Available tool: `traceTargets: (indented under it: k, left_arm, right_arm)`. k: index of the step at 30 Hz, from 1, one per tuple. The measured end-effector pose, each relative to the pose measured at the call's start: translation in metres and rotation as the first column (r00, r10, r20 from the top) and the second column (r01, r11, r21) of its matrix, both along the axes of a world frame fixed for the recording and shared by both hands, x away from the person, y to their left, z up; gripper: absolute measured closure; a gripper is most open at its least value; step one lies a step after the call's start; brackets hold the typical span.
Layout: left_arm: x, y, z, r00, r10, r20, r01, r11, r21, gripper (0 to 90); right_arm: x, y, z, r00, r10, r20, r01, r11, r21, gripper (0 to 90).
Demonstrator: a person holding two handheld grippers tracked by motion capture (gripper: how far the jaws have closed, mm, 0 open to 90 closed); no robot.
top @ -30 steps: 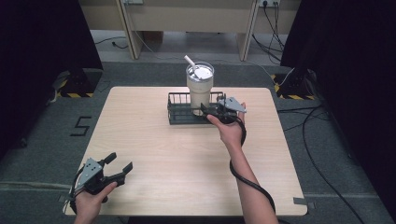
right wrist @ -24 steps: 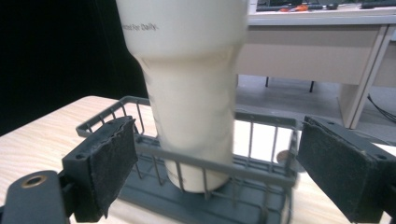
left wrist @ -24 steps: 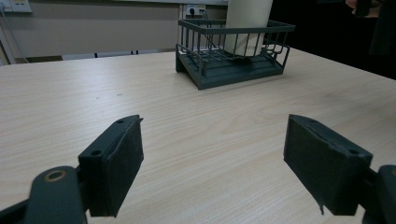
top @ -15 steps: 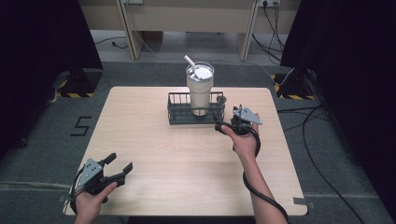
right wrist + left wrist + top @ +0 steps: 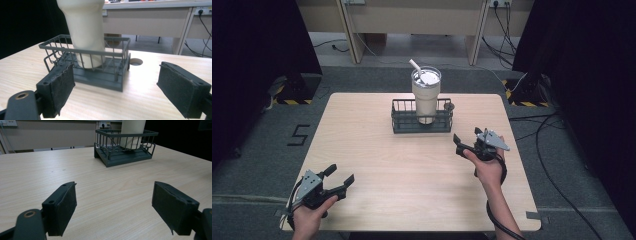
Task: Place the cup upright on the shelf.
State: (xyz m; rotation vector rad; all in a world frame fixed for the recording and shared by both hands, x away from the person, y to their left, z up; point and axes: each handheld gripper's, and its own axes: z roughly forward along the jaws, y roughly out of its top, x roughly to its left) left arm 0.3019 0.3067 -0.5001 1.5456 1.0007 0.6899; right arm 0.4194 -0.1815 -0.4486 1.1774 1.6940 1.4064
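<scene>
A cream tumbler [image 5: 426,95] with a lid and straw stands upright inside a dark wire basket [image 5: 404,123] at the back middle of the wooden table [image 5: 377,160]. My right gripper [image 5: 467,141] is open and empty, off the basket's right front corner and apart from it. From the right gripper view the tumbler [image 5: 85,27] and basket [image 5: 110,75] lie close ahead between the jaws. My left gripper [image 5: 339,176] is open and empty near the front left corner. Far ahead in the left gripper view sit the basket [image 5: 117,157] and tumbler [image 5: 131,130].
A round cable hole [image 5: 136,61] is set in the tabletop just right of the basket. Desks stand behind the table. Cables and dark curtains line the floor to the right. The table's front edge lies close to my left gripper.
My right gripper has drawn back from the basket toward the front right, away from the tumbler. The left gripper has stayed where it was.
</scene>
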Motion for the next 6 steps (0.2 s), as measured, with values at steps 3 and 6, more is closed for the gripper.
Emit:
traceTargets:
  k: [3, 6]
  left_arm:
    - [0.000, -0.001, -0.001, 1.0000, 0.000, -0.002, 0.000, 1.0000, 0.000, 19.2]
    - [0.001, -0.001, -0.001, 1.0000, 0.000, -0.001, 0.000, 1.0000, 0.000, 19.2]
  right_arm:
    - [-0.010, -0.008, -0.003, 1.0000, -0.006, -0.003, 0.006, 1.0000, 0.006, 14.7]
    - [-0.019, -0.013, -0.008, 0.9998, -0.005, -0.019, 0.005, 0.9999, 0.015, 14.2]
